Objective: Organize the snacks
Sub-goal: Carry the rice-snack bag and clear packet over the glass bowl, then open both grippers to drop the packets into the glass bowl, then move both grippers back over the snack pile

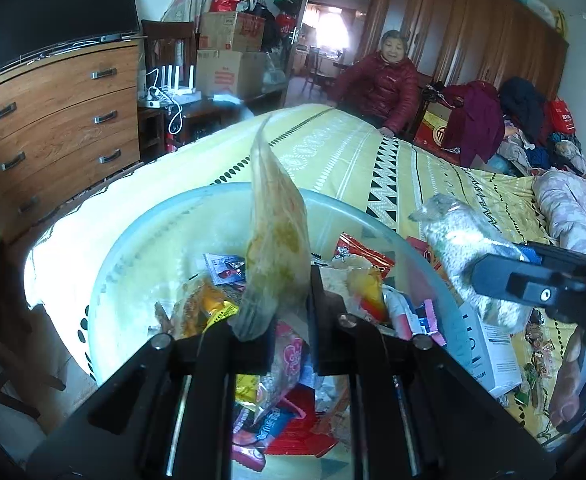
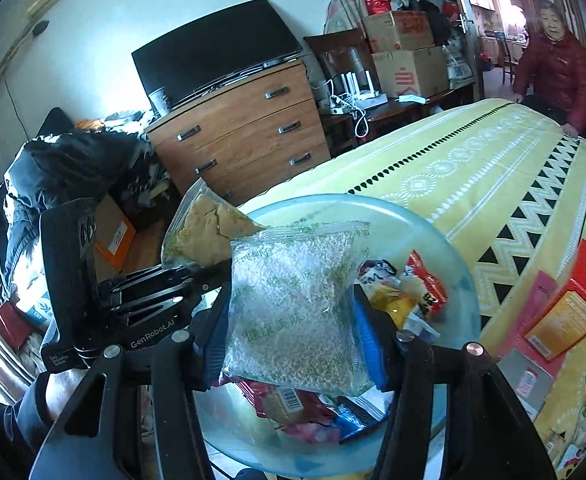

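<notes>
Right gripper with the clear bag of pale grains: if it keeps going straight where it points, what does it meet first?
Probably the loose snack packets heaped in the pale blue plastic basin, just beyond the right gripper and its bag of grains; depth is uncertain.

A yellow patterned bed [image 2: 473, 168] carries a pale blue basin [image 2: 459, 280] and boxes [image 2: 565, 312].

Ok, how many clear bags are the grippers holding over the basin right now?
2. The left gripper is shut on the yellowish bag; the right gripper clamps the bag of white grains. Both hang above the blue basin. More clear bags may be buried inside.
</notes>
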The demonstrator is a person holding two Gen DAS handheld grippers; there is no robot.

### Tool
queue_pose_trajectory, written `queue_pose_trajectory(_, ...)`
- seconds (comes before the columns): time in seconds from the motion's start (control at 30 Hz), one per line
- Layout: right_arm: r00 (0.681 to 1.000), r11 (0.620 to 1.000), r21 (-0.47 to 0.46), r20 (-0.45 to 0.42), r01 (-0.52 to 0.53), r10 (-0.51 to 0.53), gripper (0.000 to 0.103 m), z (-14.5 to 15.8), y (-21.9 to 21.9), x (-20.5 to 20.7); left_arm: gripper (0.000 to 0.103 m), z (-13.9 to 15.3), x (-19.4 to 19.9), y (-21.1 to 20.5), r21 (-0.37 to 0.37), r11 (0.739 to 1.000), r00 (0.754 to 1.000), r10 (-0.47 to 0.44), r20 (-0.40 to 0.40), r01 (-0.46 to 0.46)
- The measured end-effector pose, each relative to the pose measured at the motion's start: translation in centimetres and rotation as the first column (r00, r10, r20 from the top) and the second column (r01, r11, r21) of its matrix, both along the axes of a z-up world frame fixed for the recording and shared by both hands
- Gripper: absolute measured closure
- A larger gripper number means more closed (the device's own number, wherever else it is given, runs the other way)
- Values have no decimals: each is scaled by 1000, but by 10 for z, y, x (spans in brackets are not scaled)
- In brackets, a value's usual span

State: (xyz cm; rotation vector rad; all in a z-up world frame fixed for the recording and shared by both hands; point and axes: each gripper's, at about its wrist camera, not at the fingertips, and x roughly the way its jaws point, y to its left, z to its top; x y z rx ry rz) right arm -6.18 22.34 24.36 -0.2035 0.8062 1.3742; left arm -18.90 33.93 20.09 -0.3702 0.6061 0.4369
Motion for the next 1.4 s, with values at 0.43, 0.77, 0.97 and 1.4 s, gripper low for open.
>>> queue_pose_trajectory(0.43, 1000, 1000, -18, -12, 8, -8, 41, -5, 6, -5, 88, -5, -2, 10, -11, 1000, 1000, 5, -16, -5)
queue_pose_trajectory(0.77, 994, 993, 51, 3, 108, -109, 24, 7, -38, -2, 29, 6, -3, 2, 19, 999, 999, 36, 6, -36)
queue_pose_trajectory(0.97, 893, 935, 145, 280, 323, -352, 2, 14, -177, -41, 22, 51, 12, -76, 117, 980, 981, -170, 90, 159)
queue_pose_trajectory(1.4, 579, 564, -224, 4, 795, -815, 0, -127, -506, -29, 13, -17, 114, -360, -114, 510, 506, -860, -64, 853)
